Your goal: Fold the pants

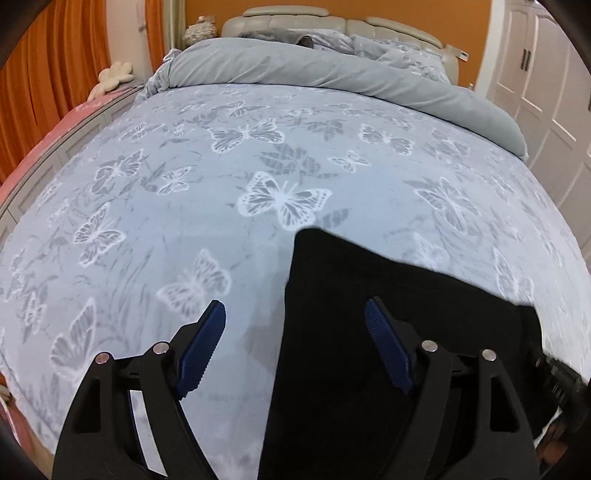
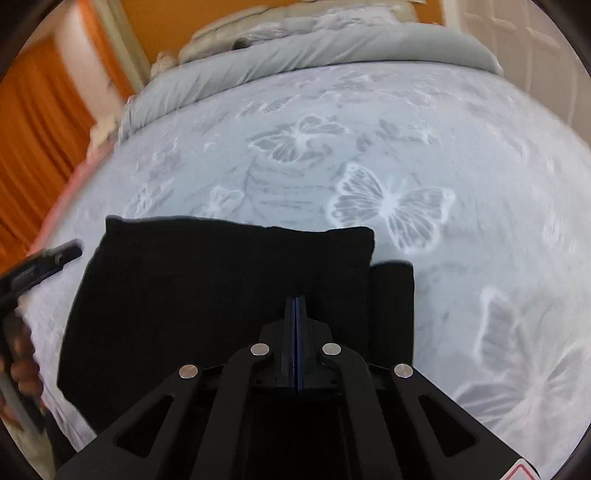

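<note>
On the bed (image 1: 258, 147), black pants (image 2: 221, 288) lie folded near its front edge. Left tool (image 1: 295, 314) — fingers wide apart, empty. Right tool (image 2: 297, 306) — fingers pressed together; whether cloth is pinched cannot be told. Risk: a careless drag would undo the fold. No containers visible.

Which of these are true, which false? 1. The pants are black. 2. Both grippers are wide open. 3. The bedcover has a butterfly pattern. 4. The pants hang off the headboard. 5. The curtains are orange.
1. The pants are black: true.
2. False. The left gripper is open, but the right gripper has its fingers pressed together.
3. The bedcover has a butterfly pattern: true.
4. False. The pants lie folded on the bedcover, far from the headboard.
5. The curtains are orange: true.
</note>
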Available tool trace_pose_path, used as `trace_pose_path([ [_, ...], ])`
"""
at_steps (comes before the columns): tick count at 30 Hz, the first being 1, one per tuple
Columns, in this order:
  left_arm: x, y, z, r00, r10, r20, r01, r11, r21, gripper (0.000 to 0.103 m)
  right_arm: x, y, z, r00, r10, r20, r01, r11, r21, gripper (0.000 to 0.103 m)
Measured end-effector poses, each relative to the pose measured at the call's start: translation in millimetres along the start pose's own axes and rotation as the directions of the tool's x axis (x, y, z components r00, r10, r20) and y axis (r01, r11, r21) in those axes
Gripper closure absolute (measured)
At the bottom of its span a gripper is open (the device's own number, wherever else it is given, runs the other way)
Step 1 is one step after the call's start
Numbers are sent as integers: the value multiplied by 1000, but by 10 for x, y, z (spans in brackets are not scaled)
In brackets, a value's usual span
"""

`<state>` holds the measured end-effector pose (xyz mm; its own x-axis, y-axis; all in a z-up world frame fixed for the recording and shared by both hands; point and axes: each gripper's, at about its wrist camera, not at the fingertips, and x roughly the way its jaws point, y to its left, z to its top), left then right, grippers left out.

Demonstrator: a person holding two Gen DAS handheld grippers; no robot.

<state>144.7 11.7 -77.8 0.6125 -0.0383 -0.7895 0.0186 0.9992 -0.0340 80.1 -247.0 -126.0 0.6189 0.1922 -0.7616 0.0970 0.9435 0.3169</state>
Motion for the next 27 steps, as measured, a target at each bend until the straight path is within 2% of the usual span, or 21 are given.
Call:
trace_pose_path([
  [3, -182, -15, -98, 1000, 9, 15, -9, 999, 33, 26, -358, 136, -69, 997, 37, 64, -36, 999, -14, 103],
  [6, -357, -18, -199, 1000, 4, 23, -5, 999, 44, 22, -568, 281, -240, 996, 58, 68, -54, 997, -64, 103],
  [10, -524, -38, -369, 1000, -5, 11, 5, 999, 54, 22, -679, 318, -504, 999, 20, 40, -16, 996, -90, 103],
  [13, -615, -64, -504, 1000, -14, -5, 14, 998, 65, 22, -760, 263, -655, 999, 3, 38, 0, 998, -68, 103],
  [14, -626, -65, -549, 1000, -21, -18, 22, 998, 65, 19, -766, 228, -664, 999, 1, 39, 1, 998, -61, 99],
  [17, -614, 1, -756, 994, -81, -69, 83, 996, 37, 11, -882, 108, -738, 999, -15, 48, 17, 999, -42, 96],
  [19, -521, 53, -891, 986, -123, -116, 124, 992, 1, 11, -887, -8, -757, 999, -36, 39, 37, 999, -21, 92],
  [22, -366, 170, -1068, 975, -154, -162, 143, 987, -75, 11, -874, -128, -744, 1000, -20, 16, 20, 1000, 8, 78],
  [24, -315, 199, -1132, 976, -147, -163, 135, 987, -82, 11, -849, -116, -680, 1000, -8, 22, 7, 1000, 7, 63],
  [25, -303, 201, -1152, 977, -135, -166, 123, 989, -77, 11, -830, -100, -654, 1000, -8, 21, 8, 1000, 3, 53],
  [27, -319, 224, -1175, 976, -142, -163, 130, 988, -85, 11, -726, -52, -575, 1000, -4, 6, 4, 1000, -15, 51],
])
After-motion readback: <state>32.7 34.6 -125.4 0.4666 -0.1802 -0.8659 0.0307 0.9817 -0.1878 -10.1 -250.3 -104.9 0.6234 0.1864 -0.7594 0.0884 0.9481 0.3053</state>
